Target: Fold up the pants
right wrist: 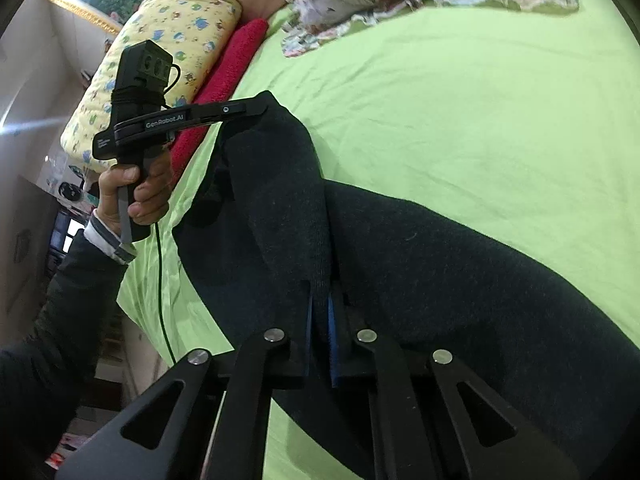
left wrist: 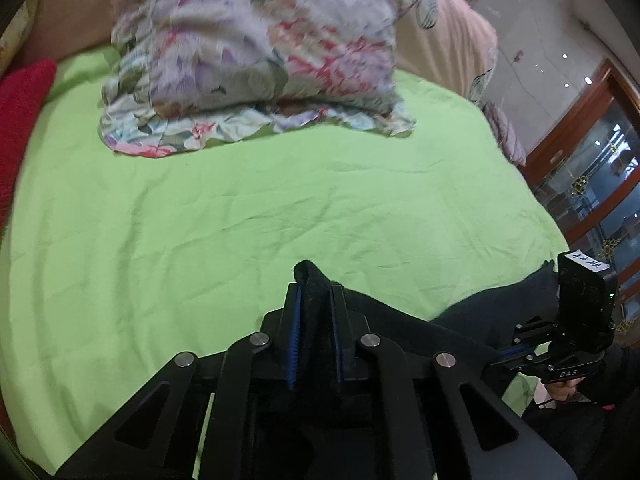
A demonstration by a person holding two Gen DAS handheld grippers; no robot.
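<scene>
We held the left gripper (left wrist: 316, 300) with its fingers pinched tight on one edge of the pants (right wrist: 400, 248), and the right gripper (right wrist: 320, 304) clamped on another, so the cloth hung stretched over the bed (left wrist: 240, 220) for folding.

Both views were fisheye cameras riding on the handheld grippers, each looking forward and steeply down along its own 2 fingers at close range. The left wrist view faced across the green sheet (left wrist: 240, 208) toward the floral bedding (left wrist: 248, 64) in the upper half of its frame. The right wrist view sat just above the dark pants (right wrist: 420, 260). Both views shared the sheet, the floral bedding, the red cushion (left wrist: 20, 120) and the pants.
</scene>
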